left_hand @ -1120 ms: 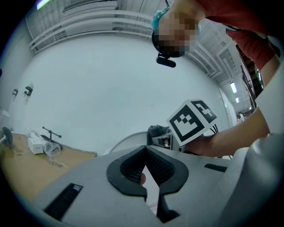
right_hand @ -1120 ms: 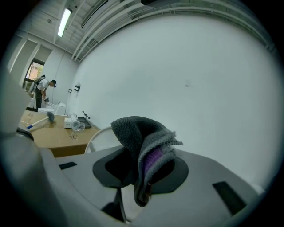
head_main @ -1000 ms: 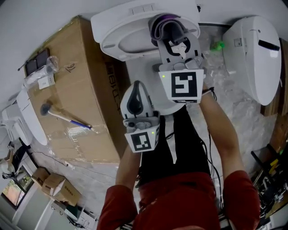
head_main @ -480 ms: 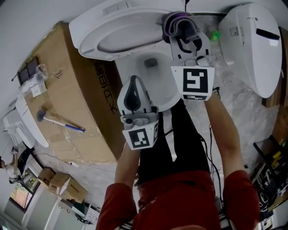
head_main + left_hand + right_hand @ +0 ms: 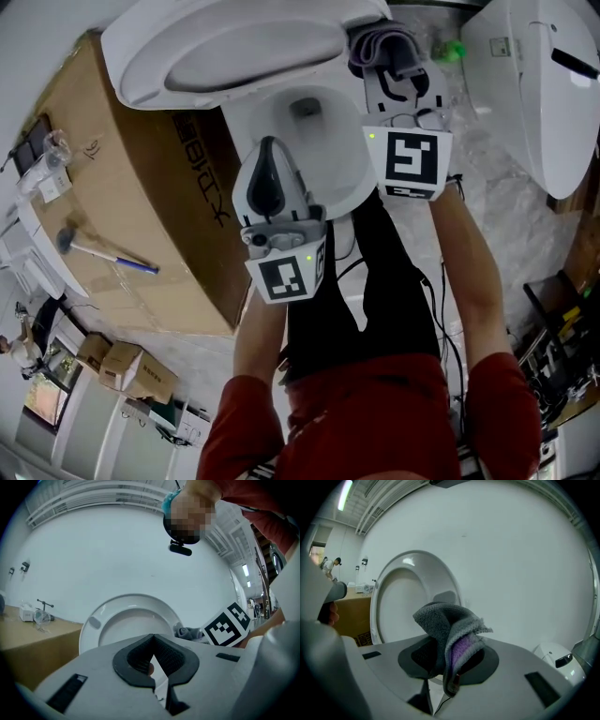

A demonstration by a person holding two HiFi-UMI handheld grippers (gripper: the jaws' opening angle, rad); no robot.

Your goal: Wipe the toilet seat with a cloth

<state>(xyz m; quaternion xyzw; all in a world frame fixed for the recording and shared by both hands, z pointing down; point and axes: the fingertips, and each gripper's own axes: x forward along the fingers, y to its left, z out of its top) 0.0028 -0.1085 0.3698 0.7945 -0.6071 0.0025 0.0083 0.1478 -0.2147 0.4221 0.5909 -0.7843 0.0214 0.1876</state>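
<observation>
The white toilet has its seat (image 5: pixel 234 52) raised over the bowl (image 5: pixel 323 159). My right gripper (image 5: pixel 392 64) is shut on a folded grey and purple cloth (image 5: pixel 375 42), which it holds at the right end of the raised seat, above the bowl's back right rim. In the right gripper view the cloth (image 5: pixel 450 634) bulges out between the jaws, with the seat (image 5: pixel 412 602) behind it. My left gripper (image 5: pixel 268 155) is shut and empty over the bowl's front left rim. The left gripper view shows the seat (image 5: pixel 126 625) and cloth (image 5: pixel 187 632) past my left gripper (image 5: pixel 152 660).
A big cardboard box (image 5: pixel 112 187) stands against the toilet's left side with a hammer (image 5: pixel 98 248) on it. A second white toilet (image 5: pixel 534 94) stands to the right, with a small green thing (image 5: pixel 453 49) between. Small boxes (image 5: pixel 122 366) and cables (image 5: pixel 562 356) lie on the floor.
The toilet has slid down and grown in the head view, and more of the bowl shows. Both grippers sit nearer the bowl. The cloth stays gripped by the seat's right end.
</observation>
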